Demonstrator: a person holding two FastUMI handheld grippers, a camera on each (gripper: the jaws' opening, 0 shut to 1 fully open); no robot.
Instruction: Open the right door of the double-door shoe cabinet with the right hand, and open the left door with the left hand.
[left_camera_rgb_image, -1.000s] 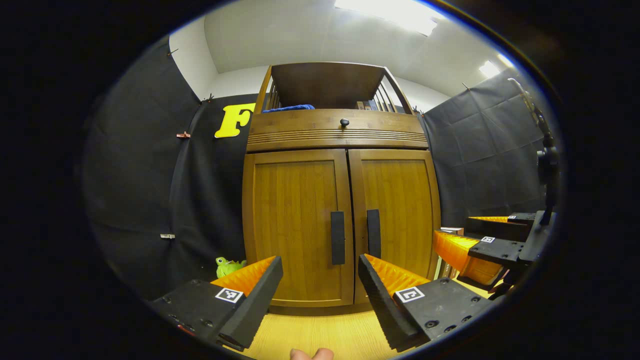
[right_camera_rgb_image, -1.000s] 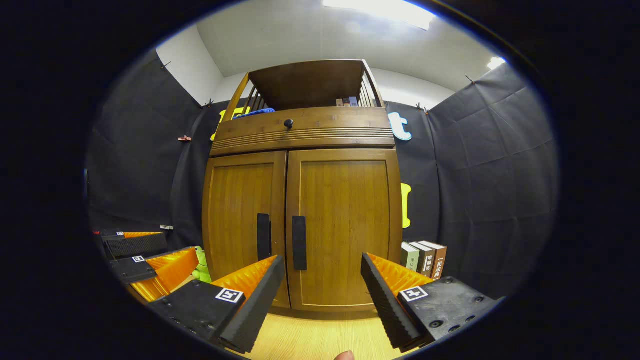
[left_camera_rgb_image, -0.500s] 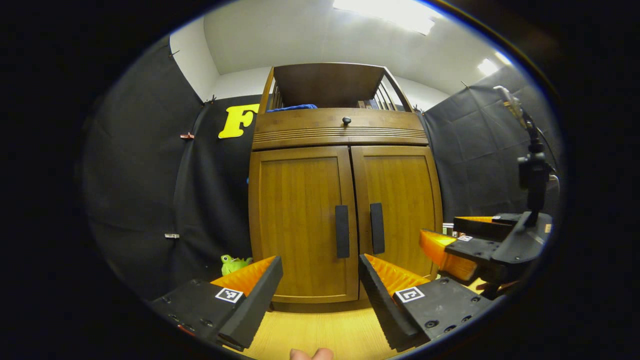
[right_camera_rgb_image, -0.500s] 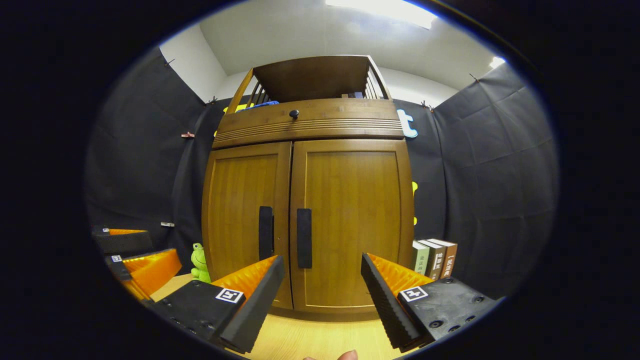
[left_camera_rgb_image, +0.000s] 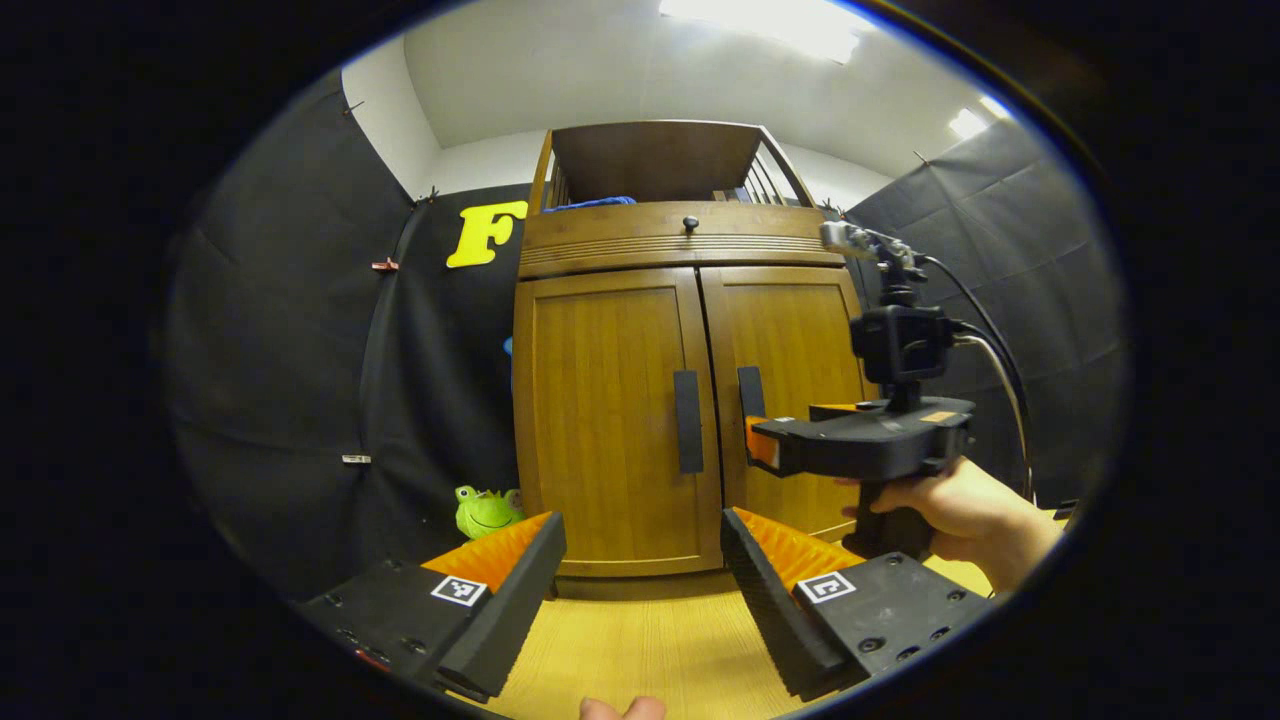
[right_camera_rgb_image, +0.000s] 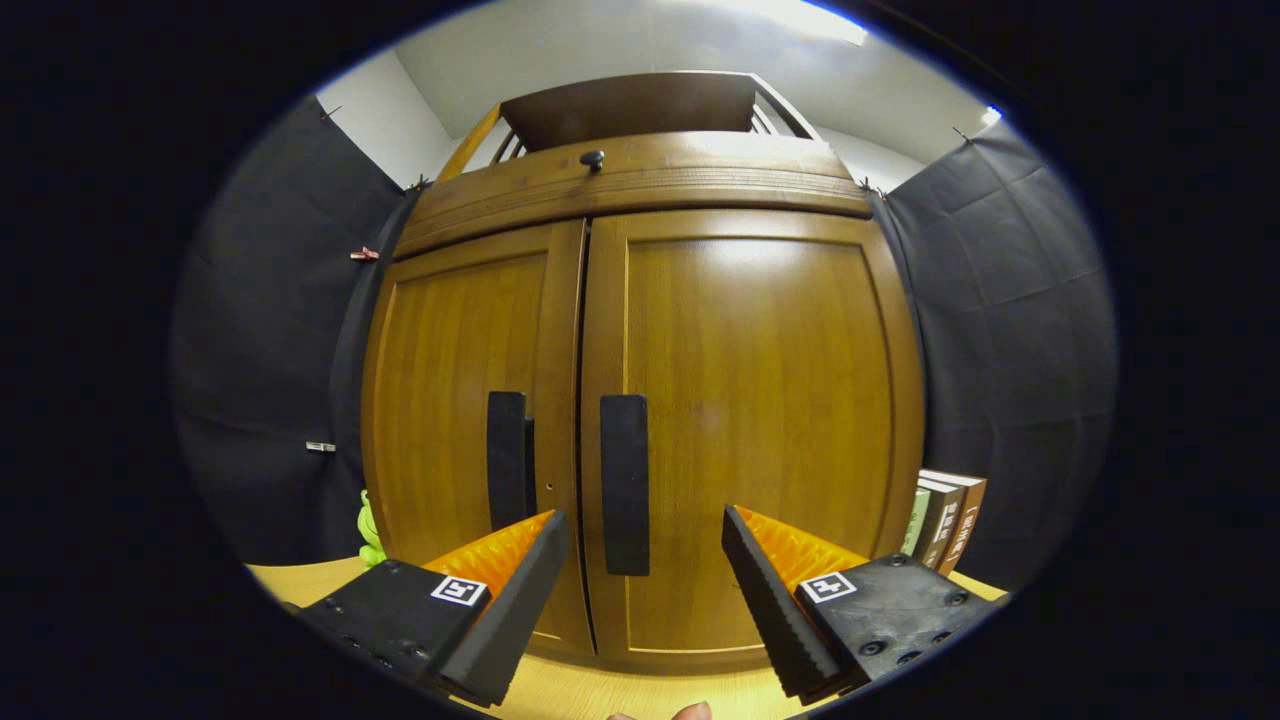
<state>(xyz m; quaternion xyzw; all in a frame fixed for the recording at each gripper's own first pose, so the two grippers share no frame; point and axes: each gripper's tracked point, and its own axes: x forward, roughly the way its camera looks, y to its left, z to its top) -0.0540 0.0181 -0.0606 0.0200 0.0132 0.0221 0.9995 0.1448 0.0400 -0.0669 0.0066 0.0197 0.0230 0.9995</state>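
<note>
Shoe cabinet (right_camera_rgb_image: 640, 400), both doors closed, dead ahead of the right hand-held gripper (right_camera_rgb_image: 640, 590), whose jaws spread wide to take the right door's handle (right_camera_rgb_image: 625, 485); left hand-held gripper (left_camera_rgb_image: 640, 590), likewise wide, farther back facing the left handle (left_camera_rgb_image: 687, 421).

Cabinet: the brown wooden double-door shoe cabinet (left_camera_rgb_image: 690, 400) stands on the pale wooden floor (left_camera_rgb_image: 650, 650), against the black cloth wall.
Doors: the left wooden door (right_camera_rgb_image: 465, 420) and right wooden door (right_camera_rgb_image: 750, 420) sit side by side, both shut, their black vertical handles (right_camera_rgb_image: 624, 483) flanking the centre seam.
Above doors: a small black round knob (right_camera_rgb_image: 592, 158), below an open railed shelf (left_camera_rgb_image: 655, 160).
Left of cabinet: a green frog toy (left_camera_rgb_image: 485, 510) on the floor.
Right of cabinet: upright hardcover books (right_camera_rgb_image: 945, 515).
Right gripper (left_camera_rgb_image: 765, 442): in front of the right door, near its handle.
</note>
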